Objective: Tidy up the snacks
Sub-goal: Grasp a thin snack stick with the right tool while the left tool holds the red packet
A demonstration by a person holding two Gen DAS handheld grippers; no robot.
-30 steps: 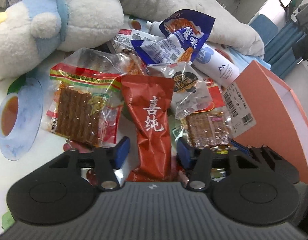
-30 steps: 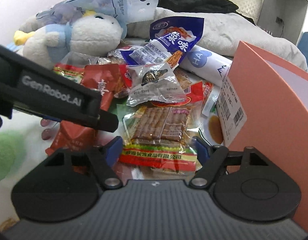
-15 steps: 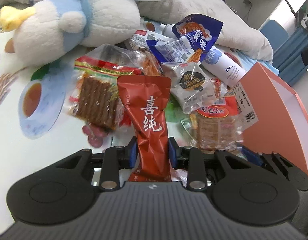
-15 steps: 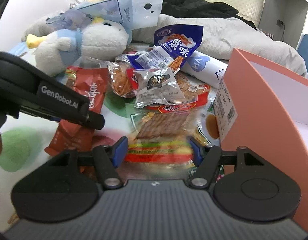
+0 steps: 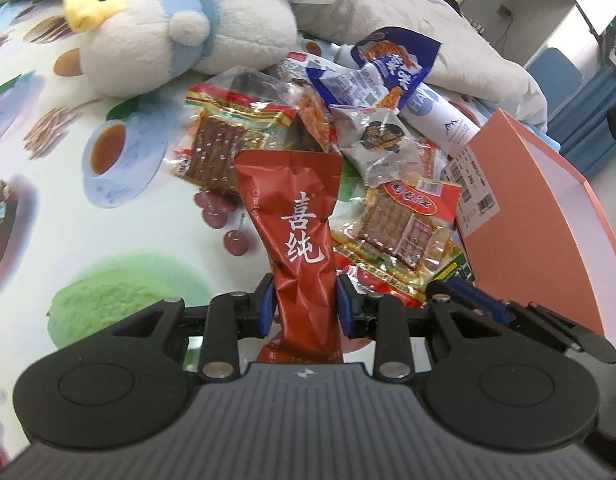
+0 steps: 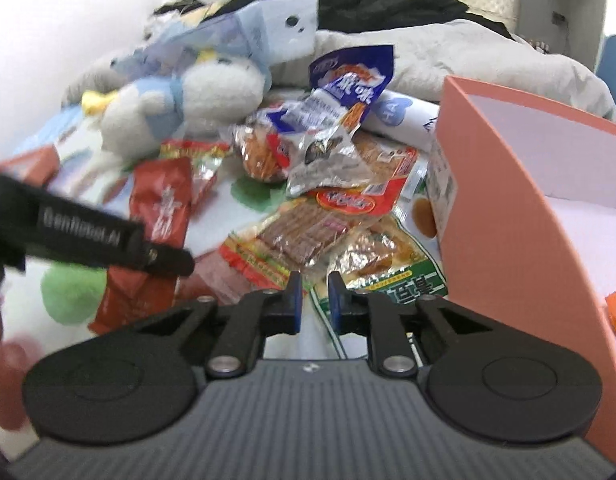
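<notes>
The left gripper (image 5: 304, 304) is clenched on the dark red foil snack pouch (image 5: 298, 236), lifting it off the pile. The right gripper (image 6: 312, 300) has just closed, pinching the clear packet of brown strips (image 6: 304, 236), probably for the salmon-pink cardboard box (image 6: 507, 208) beside.

From my left camera, the tall snack pouch (image 5: 304, 236) stands up between my left gripper (image 5: 304, 308) pads, nearest to me. Behind it lies the snack pile (image 5: 347, 128) on the printed cloth (image 5: 68, 208). The plush toy (image 5: 168, 36) sits far left of the pile; the box (image 5: 539, 216) stands right of it. A bottle (image 5: 439, 116) lies behind the pile, beside the box.
</notes>
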